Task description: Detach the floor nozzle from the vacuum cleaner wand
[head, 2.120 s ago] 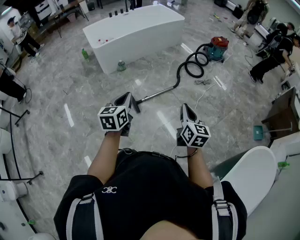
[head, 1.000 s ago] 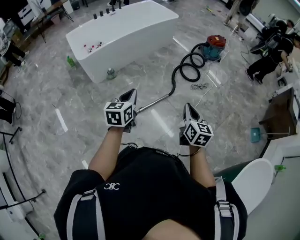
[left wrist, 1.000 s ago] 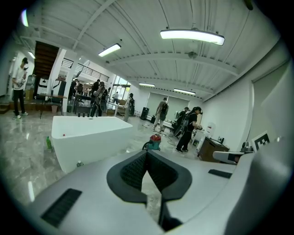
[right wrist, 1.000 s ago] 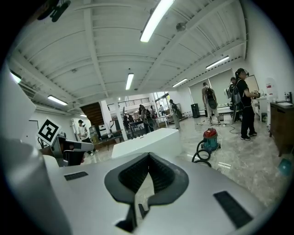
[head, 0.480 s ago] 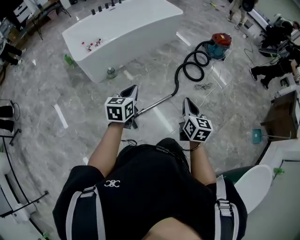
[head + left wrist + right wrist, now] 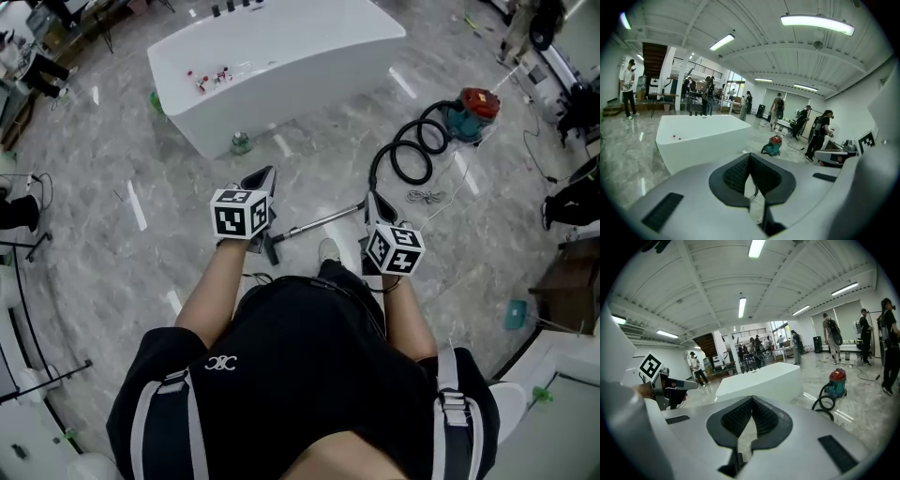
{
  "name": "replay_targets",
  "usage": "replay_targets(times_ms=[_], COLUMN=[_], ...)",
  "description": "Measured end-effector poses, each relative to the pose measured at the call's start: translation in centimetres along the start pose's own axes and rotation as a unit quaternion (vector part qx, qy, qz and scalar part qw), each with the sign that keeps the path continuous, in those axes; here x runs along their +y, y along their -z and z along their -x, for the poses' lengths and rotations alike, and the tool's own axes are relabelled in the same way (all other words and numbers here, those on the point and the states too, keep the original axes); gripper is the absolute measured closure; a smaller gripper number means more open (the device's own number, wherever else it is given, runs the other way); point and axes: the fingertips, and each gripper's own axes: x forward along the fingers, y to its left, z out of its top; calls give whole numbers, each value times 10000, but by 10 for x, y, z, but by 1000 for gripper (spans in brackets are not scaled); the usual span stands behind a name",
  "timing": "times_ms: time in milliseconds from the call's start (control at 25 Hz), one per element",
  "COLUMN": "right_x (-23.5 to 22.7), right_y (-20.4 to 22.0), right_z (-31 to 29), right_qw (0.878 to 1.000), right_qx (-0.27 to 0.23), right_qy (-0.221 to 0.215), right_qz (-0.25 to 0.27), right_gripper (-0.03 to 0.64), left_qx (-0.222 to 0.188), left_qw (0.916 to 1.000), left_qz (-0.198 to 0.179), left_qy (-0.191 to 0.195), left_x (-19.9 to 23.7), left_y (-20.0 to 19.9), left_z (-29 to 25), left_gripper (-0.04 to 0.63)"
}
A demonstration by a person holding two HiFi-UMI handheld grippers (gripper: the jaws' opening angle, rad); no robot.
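The vacuum's metal wand (image 6: 323, 220) lies on the marble floor, and its dark floor nozzle (image 6: 270, 247) sits just below my left gripper's marker cube. From the wand a black hose (image 6: 411, 155) coils back to the red and teal canister (image 6: 473, 111), which also shows in the gripper views as the canister (image 6: 772, 146) and the canister (image 6: 836, 380). My left gripper (image 6: 266, 173) hovers above the nozzle end, shut and empty. Over the wand's hose end my right gripper (image 6: 373, 196) hangs, also shut and empty. Both pairs of jaws meet tip to tip with nothing between them.
A white bathtub (image 6: 281, 66) stands beyond the wand, with a green bottle (image 6: 155, 101) and a jar (image 6: 241, 142) beside it. A loose cord (image 6: 424, 197) lies by the hose. People stand at the room's edges. My white shoe (image 6: 328, 251) is next to the wand.
I have stepped closer to the vacuum. Both grippers have moved forward and slightly down, and now hang over the wand's two ends. Their jaws stay shut.
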Motion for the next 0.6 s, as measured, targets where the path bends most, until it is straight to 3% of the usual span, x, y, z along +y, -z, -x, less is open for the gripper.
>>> replay_targets(times_ms=[160, 320, 600], right_x=[-39, -77, -89], right_y=[-41, -63, -45], right_z=[-41, -84, -148], right_qw=[9991, 9971, 9800], right_qx=[56, 233, 1081], right_qy=[-324, -599, -1340], right_qz=[262, 416, 994], right_gripper=[612, 612, 612], left_qx=[-219, -198, 214], left_qw=[9992, 9975, 9902], left_qz=[60, 254, 927], left_qy=[-327, -635, -1025], left_x=[1, 7, 17], left_y=[-41, -52, -6], left_z=[-35, -72, -101], left_gripper=[586, 586, 586])
